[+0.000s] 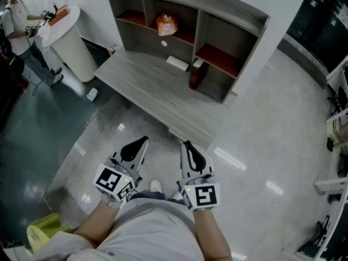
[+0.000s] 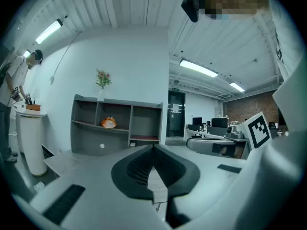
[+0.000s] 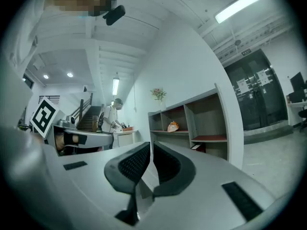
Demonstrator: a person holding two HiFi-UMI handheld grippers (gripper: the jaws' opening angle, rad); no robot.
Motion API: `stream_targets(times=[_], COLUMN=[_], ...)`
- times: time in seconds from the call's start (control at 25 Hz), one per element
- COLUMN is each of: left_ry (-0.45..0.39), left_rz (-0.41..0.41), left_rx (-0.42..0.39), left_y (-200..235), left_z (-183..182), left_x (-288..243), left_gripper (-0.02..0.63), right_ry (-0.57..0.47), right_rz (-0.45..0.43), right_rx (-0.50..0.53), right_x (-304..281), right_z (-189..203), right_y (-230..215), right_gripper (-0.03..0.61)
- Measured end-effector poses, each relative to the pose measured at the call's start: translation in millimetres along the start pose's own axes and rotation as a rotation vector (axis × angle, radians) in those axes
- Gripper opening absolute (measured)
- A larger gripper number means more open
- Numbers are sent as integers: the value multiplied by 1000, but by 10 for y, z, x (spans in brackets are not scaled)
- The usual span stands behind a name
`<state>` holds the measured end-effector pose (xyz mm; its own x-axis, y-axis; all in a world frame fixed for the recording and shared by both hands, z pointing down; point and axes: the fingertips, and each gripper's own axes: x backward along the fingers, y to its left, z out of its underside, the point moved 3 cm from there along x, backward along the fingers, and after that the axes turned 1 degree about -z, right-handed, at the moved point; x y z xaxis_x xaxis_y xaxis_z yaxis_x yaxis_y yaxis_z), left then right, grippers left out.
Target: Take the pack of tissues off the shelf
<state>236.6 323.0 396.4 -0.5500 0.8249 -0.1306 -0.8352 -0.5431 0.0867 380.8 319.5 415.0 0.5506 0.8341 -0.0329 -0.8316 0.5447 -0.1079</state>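
The pack of tissues [image 1: 167, 24] is orange and lies on the red upper shelf of the middle compartment of a grey shelf unit [image 1: 255, 23]. It also shows small and far off in the left gripper view [image 2: 109, 123] and the right gripper view [image 3: 172, 126]. My left gripper [image 1: 142, 140] and right gripper [image 1: 186, 143] are held low, close to my body, well short of the desk [image 1: 136, 86]. Both point toward the shelf. The left gripper [image 2: 153, 146] is shut with nothing in it. The right gripper [image 3: 151, 143] also has its tips together and holds nothing.
On the desk by the shelf lie a flat white thing [image 1: 177, 63] and a dark red upright object [image 1: 197, 74]. A vase of flowers [image 2: 102, 80] tops the shelf. A person [image 1: 22, 31] stands at a white round pedestal [image 1: 70, 37] at far left. A yellow-green object [image 1: 43, 230] sits on the floor.
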Motion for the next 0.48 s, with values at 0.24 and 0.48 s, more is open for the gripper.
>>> stream_targets(times=[0.24, 0.48], left_ry=[2, -4], left_rz=[-11, -28], left_rx=[13, 22], left_y=[187, 433], left_z=[20, 32], left_x=[82, 193], left_gripper=[17, 17], right_ry=[4, 11], right_rz=[6, 12], right_rx=[4, 1], right_x=[-99, -274], right_z=[15, 35], right_y=[97, 239], right_gripper=[32, 32])
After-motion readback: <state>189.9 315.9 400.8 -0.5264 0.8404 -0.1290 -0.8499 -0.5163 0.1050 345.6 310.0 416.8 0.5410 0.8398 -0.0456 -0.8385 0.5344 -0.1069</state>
